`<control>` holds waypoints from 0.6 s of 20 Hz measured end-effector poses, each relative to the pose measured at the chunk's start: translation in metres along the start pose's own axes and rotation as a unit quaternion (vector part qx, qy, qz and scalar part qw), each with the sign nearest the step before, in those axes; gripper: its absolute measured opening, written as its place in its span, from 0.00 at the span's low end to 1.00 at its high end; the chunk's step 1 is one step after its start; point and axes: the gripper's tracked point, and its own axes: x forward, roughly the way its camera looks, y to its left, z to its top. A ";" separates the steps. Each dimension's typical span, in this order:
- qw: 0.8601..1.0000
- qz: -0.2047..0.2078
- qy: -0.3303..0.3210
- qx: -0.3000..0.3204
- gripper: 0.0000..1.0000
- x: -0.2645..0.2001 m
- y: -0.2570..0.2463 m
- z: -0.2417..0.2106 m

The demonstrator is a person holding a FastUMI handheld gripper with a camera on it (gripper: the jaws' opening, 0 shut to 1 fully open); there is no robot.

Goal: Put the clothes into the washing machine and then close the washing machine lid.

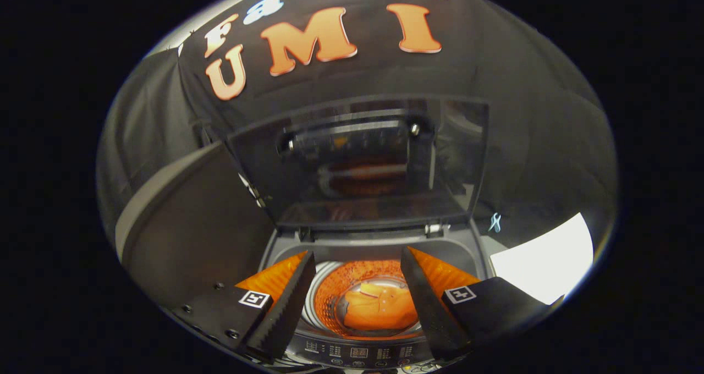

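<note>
The washing machine [286, 247] stands with its lid [357, 165] raised upright beyond the fingers. A white sheet [542, 258] lies beside it. The clothes [379, 307] sit in the drum [352, 280], below the released, empty hand-held gripper [357, 269].

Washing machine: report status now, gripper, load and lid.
Gripper open, fingers spread above the drum, holding nothing. Orange clothes lying in the drum. Lid standing open beyond the fingers, not yet closed. Nothing blocking the lid.
</note>
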 end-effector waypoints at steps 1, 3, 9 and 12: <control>1.000 0.002 -0.021 0.003 1.00 -0.008 0.000 0.018; 0.998 0.008 -0.061 0.002 0.99 -0.027 0.002 0.056; 0.984 0.011 -0.171 -0.048 0.99 -0.067 0.004 0.152; 0.980 0.017 -0.194 -0.045 0.99 -0.075 0.009 0.180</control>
